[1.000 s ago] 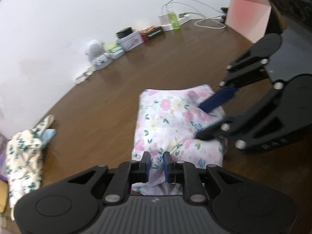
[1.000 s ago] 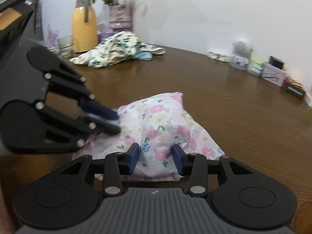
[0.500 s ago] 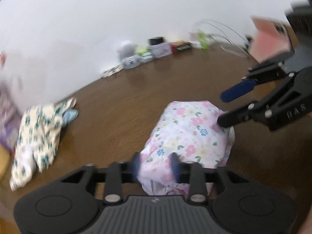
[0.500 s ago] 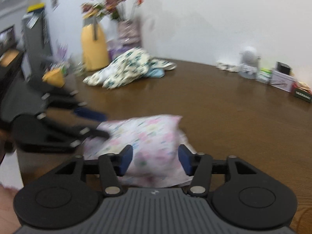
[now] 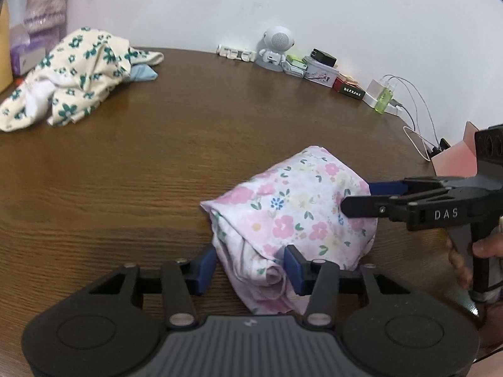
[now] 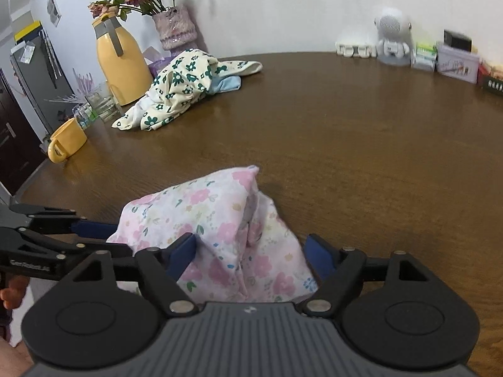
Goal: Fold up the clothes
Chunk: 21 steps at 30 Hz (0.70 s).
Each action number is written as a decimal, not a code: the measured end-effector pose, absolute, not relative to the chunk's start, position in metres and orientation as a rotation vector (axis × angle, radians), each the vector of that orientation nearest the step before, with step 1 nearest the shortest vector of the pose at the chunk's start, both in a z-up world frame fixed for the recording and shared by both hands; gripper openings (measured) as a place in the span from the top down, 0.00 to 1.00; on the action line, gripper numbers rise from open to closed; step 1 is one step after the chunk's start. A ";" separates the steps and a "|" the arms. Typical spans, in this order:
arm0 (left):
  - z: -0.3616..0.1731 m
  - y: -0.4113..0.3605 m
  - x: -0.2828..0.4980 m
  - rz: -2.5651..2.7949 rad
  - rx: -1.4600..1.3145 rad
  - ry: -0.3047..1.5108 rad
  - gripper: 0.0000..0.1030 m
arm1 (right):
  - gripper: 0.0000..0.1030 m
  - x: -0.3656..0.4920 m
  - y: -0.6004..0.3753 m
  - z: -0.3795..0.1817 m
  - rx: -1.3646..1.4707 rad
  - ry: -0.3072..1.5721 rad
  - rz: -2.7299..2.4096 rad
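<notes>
A folded pink floral garment [image 5: 292,216] [image 6: 213,229] lies in a bundle on the brown table [image 5: 141,172]. My left gripper [image 5: 251,268] straddles its near end. Its jaws are closing, the cloth sits between the pads, and the left pad stands just clear of the fabric. From the right, my right gripper [image 5: 356,195] reaches the bundle's other side. In the right wrist view, the right gripper [image 6: 251,253] has its jaws opening wide around the cloth without pinching it. The left gripper [image 6: 107,240] comes in from the left edge there.
A crumpled cream garment with green flowers [image 5: 72,78] [image 6: 182,84] lies at the far left over a blue cloth. A yellow jug [image 6: 122,62], vase [image 6: 176,28], glass and yellow mug [image 6: 67,139] crowd that corner. A robot speaker [image 5: 276,47], boxes and charger cables [image 5: 383,94] line the wall.
Both grippers pinched the pink garment a second ago; both pairs of jaws have since spread and let it go. The left gripper has rolled and swung sideways, and the bundle rests on the table.
</notes>
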<state>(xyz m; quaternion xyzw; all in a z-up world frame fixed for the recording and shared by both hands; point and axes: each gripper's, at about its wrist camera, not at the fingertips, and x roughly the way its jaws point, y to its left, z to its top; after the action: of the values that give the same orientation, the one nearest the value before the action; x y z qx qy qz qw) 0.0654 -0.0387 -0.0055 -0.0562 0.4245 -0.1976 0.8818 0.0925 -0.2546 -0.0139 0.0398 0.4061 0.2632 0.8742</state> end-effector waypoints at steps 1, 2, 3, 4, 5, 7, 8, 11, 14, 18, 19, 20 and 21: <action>-0.007 -0.039 0.067 -0.416 -0.125 0.889 0.57 | 0.29 0.092 -0.254 -0.016 0.094 0.857 0.557; -0.008 -0.040 0.068 -0.419 -0.131 0.888 0.59 | 0.34 0.093 -0.254 -0.018 0.104 0.866 0.564; -0.008 -0.040 0.070 -0.421 -0.134 0.886 0.59 | 0.39 0.092 -0.253 -0.020 0.116 0.872 0.573; -0.009 -0.040 0.071 -0.422 -0.135 0.884 0.60 | 0.50 0.089 -0.252 -0.022 0.132 0.874 0.584; -0.009 -0.040 0.073 -0.424 -0.134 0.882 0.60 | 0.58 0.086 -0.251 -0.023 0.146 0.875 0.594; -0.009 -0.039 0.075 -0.426 -0.133 0.879 0.60 | 0.61 0.081 -0.248 -0.023 0.157 0.869 0.597; -0.009 -0.038 0.077 -0.427 -0.131 0.876 0.61 | 0.63 0.078 -0.245 -0.022 0.156 0.868 0.596; -0.007 -0.034 0.084 -0.416 -0.122 0.858 0.65 | 0.65 0.071 -0.237 -0.022 0.164 0.871 0.602; -0.005 -0.030 0.088 -0.414 -0.115 0.851 0.67 | 0.64 0.063 -0.227 -0.022 0.154 0.870 0.610; -0.004 -0.026 0.086 -0.432 -0.116 0.856 0.67 | 0.57 0.058 -0.232 -0.010 0.154 0.844 0.589; -0.005 -0.026 0.085 -0.432 -0.118 0.857 0.66 | 0.53 0.058 -0.235 -0.007 0.159 0.832 0.576; -0.005 -0.025 0.085 -0.432 -0.123 0.858 0.66 | 0.50 0.059 -0.239 -0.004 0.163 0.823 0.563; -0.006 -0.025 0.084 -0.432 -0.129 0.860 0.65 | 0.49 0.061 -0.242 -0.003 0.168 0.820 0.551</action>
<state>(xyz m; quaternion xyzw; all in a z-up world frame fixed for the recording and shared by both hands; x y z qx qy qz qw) 0.0839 -0.0245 -0.0056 -0.0618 0.4135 -0.2076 0.8844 0.0613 -0.2415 -0.0031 0.0803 0.3932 0.2641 0.8770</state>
